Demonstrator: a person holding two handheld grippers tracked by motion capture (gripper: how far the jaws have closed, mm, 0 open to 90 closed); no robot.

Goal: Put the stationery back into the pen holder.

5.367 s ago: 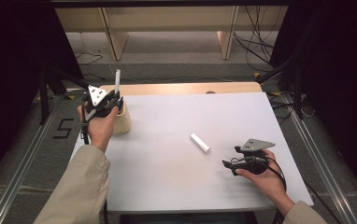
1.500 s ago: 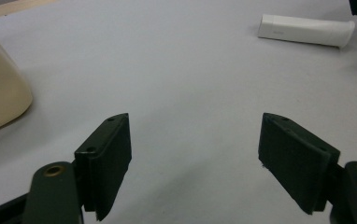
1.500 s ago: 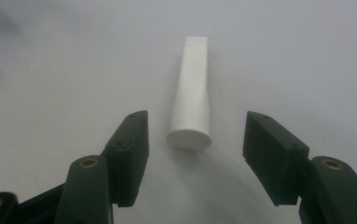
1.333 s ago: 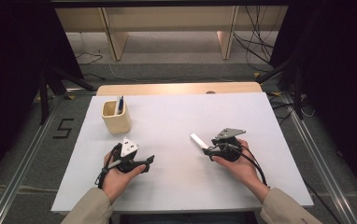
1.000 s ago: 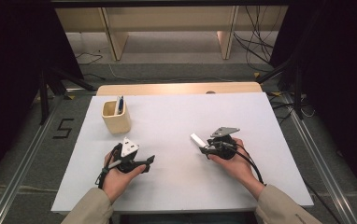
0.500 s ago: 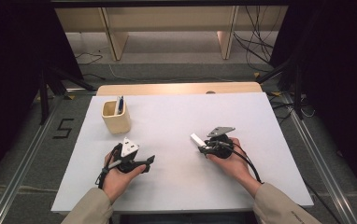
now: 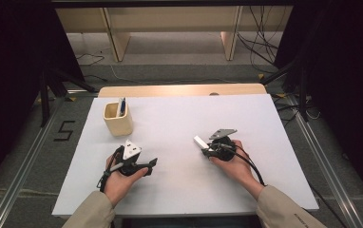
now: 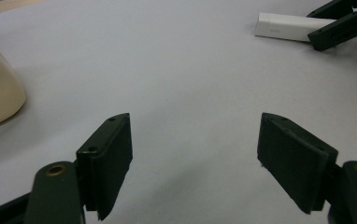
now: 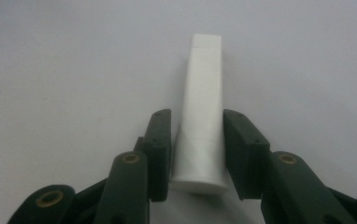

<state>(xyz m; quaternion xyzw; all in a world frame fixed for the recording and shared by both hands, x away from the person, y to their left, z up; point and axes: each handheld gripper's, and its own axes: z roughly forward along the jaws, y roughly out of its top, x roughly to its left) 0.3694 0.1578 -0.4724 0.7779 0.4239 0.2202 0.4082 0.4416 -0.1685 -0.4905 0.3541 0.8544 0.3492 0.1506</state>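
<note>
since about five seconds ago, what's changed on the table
The left gripper left the cup and now rests open on the table. The right gripper moved up to the white tube, and its jaws have just been closing on it. Cup and blue pen unchanged.

Left hand-held gripper [image 7: 144, 166] jaws wide apart, right hand-held gripper [image 7: 207, 151] jaws just closing, nearly together
</note>
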